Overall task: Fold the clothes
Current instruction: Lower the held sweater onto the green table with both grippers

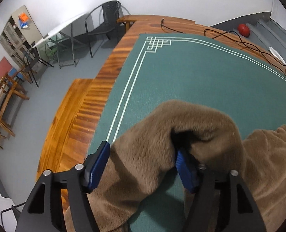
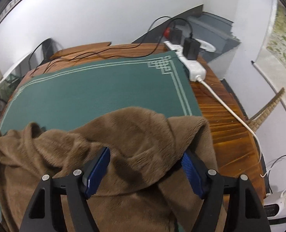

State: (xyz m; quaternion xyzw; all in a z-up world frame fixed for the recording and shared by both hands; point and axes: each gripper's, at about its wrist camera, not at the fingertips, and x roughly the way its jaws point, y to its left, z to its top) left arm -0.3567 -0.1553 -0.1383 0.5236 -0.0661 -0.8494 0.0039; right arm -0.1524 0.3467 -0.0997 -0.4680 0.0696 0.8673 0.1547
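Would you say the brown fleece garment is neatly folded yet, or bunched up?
Bunched up: the brown fleece garment humps in loose ridges between both grippers' blue fingers, over the green mat.

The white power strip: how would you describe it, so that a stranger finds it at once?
Start at the wooden table and its green mat. Off the mat's far right corner lies the white power strip. It alone carries two black adapters, and a thick white cord leaves it.
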